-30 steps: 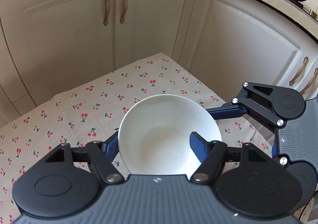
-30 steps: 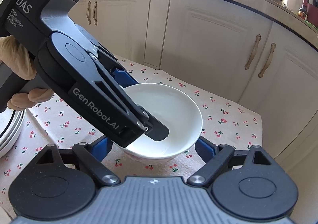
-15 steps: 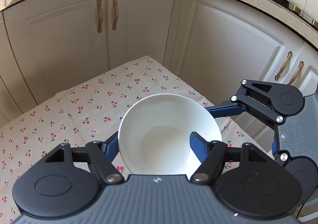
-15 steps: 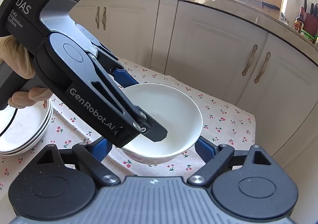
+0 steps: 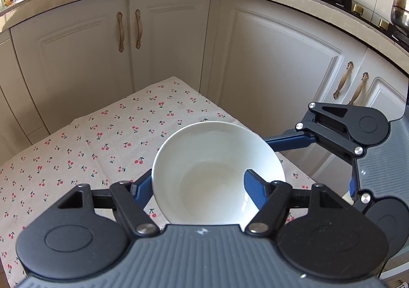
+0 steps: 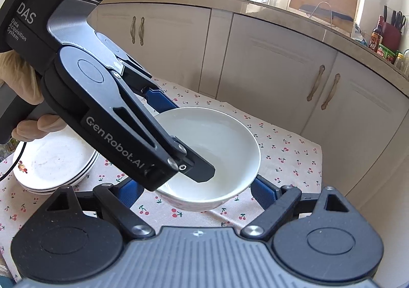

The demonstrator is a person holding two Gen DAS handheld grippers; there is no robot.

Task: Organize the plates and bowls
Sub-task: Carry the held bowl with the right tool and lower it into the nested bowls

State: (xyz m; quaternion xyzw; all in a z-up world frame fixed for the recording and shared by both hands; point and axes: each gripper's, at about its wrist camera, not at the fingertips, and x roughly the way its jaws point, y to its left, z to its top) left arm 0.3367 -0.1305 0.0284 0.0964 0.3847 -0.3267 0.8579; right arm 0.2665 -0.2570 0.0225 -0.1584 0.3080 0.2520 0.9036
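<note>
Cherry-print surface (image 5: 107, 139) is seen lower now; bowl (image 5: 217, 173) is lifted, wall clamped by left tool (image 5: 199, 187), right tool (image 6: 196, 190) spread around it, contact unclear

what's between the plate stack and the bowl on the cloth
In the right wrist view, the left gripper crosses between the plate stack and bowl; beneath it, only cherry cloth.

The left gripper (image 6: 179, 139) hides part of the plate stack (image 6: 51, 162).

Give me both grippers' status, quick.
Left gripper: shut on the rim of the white bowl, one finger inside, one outside.
Right gripper: closed on the same bowl, a finger on either side.
</note>
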